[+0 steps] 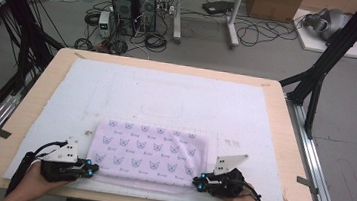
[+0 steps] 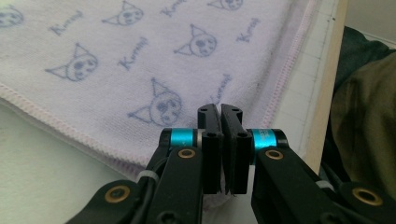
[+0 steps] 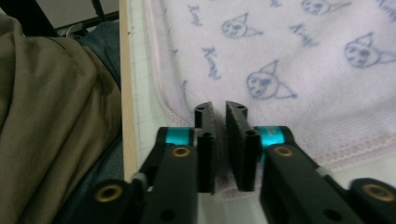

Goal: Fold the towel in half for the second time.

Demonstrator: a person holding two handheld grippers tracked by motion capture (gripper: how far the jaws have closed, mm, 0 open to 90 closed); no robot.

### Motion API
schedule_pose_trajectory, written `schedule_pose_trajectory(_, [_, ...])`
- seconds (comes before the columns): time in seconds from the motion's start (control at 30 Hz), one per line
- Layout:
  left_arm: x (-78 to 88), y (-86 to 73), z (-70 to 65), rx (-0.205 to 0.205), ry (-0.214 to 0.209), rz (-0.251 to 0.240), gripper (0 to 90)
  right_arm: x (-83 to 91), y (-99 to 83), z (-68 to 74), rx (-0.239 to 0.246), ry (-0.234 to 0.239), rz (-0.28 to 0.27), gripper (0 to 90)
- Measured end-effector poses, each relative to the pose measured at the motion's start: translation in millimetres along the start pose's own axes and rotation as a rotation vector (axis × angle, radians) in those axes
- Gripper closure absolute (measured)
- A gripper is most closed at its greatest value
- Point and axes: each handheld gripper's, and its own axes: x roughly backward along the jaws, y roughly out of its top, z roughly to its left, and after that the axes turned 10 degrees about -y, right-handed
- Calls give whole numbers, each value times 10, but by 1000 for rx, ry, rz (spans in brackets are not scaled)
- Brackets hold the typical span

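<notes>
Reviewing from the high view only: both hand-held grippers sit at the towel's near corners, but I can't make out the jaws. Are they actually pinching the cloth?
Observer: In the left gripper view, the left hand-held gripper has its jaws closed at the near corner of the towel, with cloth bunched under them.
Operator: And the other side?
Observer: In the right gripper view, the right hand-held gripper is closed too. A fold of the towel's stitched edge shows dark in the narrow gap between its jaws.
</notes>
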Motion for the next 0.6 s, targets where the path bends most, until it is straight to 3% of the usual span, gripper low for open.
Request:
schedule_pose_trajectory(0.23, [194, 70, -61, -13, 14, -53, 869, 201, 78, 43, -15, 10, -89, 852])
schedule_pose_trajectory(0.4, [124, -35, -135, -7, -13, -17, 857, 152, 0, 133, -8, 44, -46, 834])
schedule_pose_trajectory(0.5, [72, -45, -130, 0, -23, -7, 733, 85, -40, 111, -32, 75, -33, 741])
schedule_pose_trajectory(0.6, [120, 15, -88, 2, -15, -45, 682, 170, 27, 45, -53, 70, -93, 690])
